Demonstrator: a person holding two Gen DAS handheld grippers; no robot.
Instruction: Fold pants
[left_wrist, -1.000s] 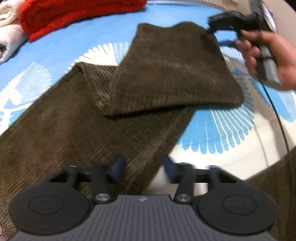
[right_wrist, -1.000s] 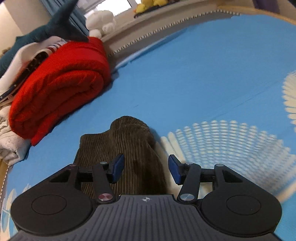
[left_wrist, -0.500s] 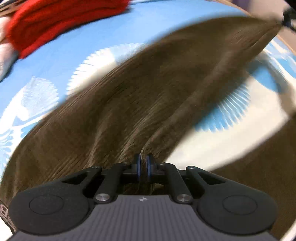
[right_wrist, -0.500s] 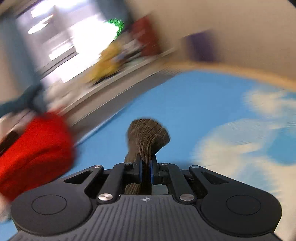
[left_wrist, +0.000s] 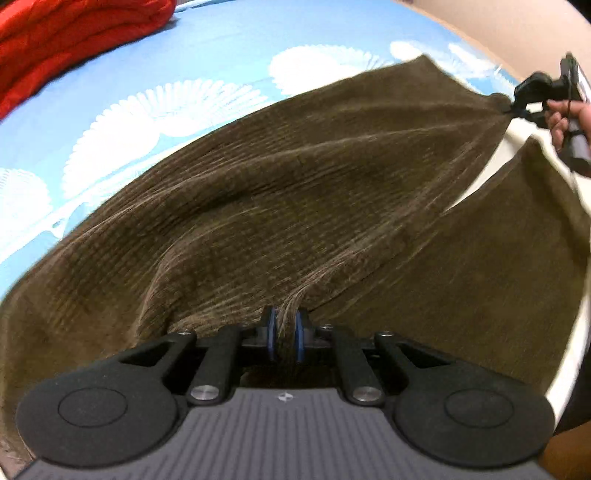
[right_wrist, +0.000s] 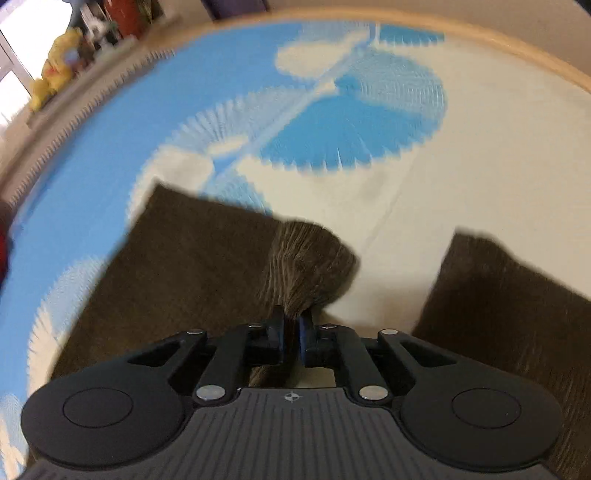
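Pants (left_wrist: 295, 192): dark brown corduroy, ribbed, spread over the bed (left_wrist: 229, 51), which carries a blue and white sheet with a fan print. One leg is pulled taut between the two grippers, with tension creases fanning out from each pinch point. The second leg (left_wrist: 480, 280) lies to the right, a strip of white sheet showing between the two.

Left gripper (left_wrist: 283, 334): jaws nearly closed, a bunched fold of the pants caught between the blue pads. Right gripper (right_wrist: 291, 334): jaws likewise pinched together on a tuft of the hem; in the left wrist view it sits at the far end of the stretched leg. Red blanket (left_wrist: 66, 40) at the bed's far left corner.

Change versus 1.0 s ago: both grippers were open then and the leg lay folded back on itself; now both are clamped and the leg is drawn out full length. Right wrist view is motion-blurred.
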